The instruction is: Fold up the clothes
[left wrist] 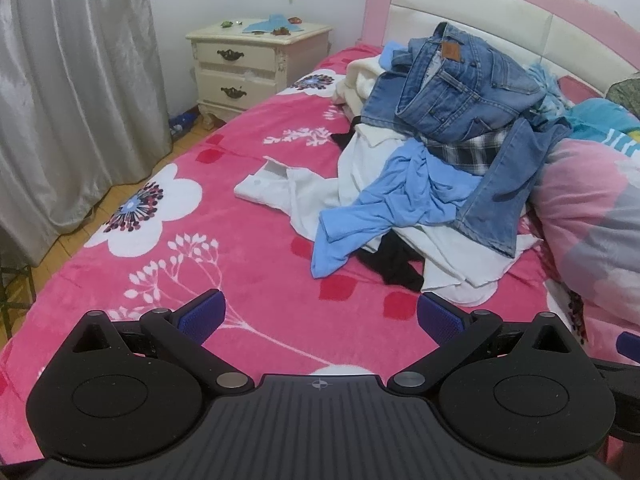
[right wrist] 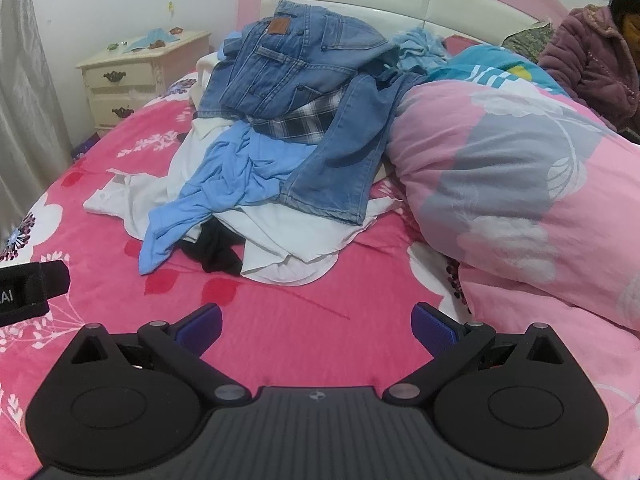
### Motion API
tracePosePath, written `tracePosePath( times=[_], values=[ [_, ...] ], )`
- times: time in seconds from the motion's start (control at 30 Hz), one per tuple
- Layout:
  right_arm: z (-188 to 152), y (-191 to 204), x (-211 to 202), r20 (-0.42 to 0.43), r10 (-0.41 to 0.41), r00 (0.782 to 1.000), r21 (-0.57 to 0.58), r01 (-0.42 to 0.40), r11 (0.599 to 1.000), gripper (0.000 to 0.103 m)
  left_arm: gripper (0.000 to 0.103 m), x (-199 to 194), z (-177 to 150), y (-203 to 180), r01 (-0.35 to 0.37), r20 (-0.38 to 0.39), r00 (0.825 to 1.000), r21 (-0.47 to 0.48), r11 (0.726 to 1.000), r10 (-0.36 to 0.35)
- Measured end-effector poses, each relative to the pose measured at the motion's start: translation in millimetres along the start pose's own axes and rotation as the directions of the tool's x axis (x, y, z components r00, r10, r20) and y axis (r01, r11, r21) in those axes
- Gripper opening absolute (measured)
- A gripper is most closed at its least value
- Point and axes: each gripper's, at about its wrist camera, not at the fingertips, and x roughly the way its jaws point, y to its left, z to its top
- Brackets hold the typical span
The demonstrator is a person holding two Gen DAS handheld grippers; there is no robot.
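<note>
A heap of unfolded clothes lies on the pink flowered bed (left wrist: 224,236). Blue jeans (left wrist: 460,92) top the heap, over a plaid garment (left wrist: 468,152), a light blue shirt (left wrist: 400,200), a white shirt (left wrist: 280,188) and a black piece (left wrist: 392,264). The same heap shows in the right wrist view, with the jeans (right wrist: 296,68), the light blue shirt (right wrist: 224,176) and the white shirt (right wrist: 288,244). My left gripper (left wrist: 320,316) is open and empty above the bedspread, short of the heap. My right gripper (right wrist: 318,324) is open and empty, also short of the heap.
A rolled pink quilt (right wrist: 520,184) lies right of the heap. A cream nightstand (left wrist: 256,68) stands by the bed's far left, grey curtains (left wrist: 72,88) beside it. A person in a purple coat (right wrist: 592,60) sits at the far right. The pink-and-white headboard (left wrist: 500,20) is behind.
</note>
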Motion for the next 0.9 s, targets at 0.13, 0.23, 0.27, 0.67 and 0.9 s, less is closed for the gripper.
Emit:
tracePosePath(
  times=[0.13, 0.23, 0.27, 0.67, 0.9],
  values=[
    [3.7, -6.4, 10.4, 0.024, -0.007, 1.000, 0.003, 0.007, 1.000, 0.103, 0.103, 13.0, 4.0, -0.5, 0.012, 0.012, 1.000, -0.012, 1.000, -0.012],
    [14.2, -17.9, 20.7, 0.066, 0.006, 0.998, 0.003, -0.006, 1.000, 0.103, 0.103, 27.8, 11.8, -3.5, 0.045, 0.047, 0.998, -0.028, 0.999, -0.044],
    [19.9, -22.8, 24.4, 0.089, 0.018, 0.996, -0.001, -0.018, 1.000, 0.103, 0.103, 33.7, 15.6, -5.9, 0.067, 0.067, 0.996, -0.030, 0.997, -0.065],
    [173.7, -60.9, 94.6, 0.303, 0.208, 0.930, -0.171, -0.162, 0.972, 0.097, 0.099, 143.3, 103.6, -51.8, 0.130, 0.270, 0.950, 0.103, 0.986, -0.153],
    [239.2, -88.0, 128.2, 0.269, 0.351, 0.897, -0.144, -0.323, 0.935, 0.066, 0.078, 207.1, 152.3, -97.3, 0.165, 0.243, 0.950, 0.142, 0.976, -0.196]
  ],
)
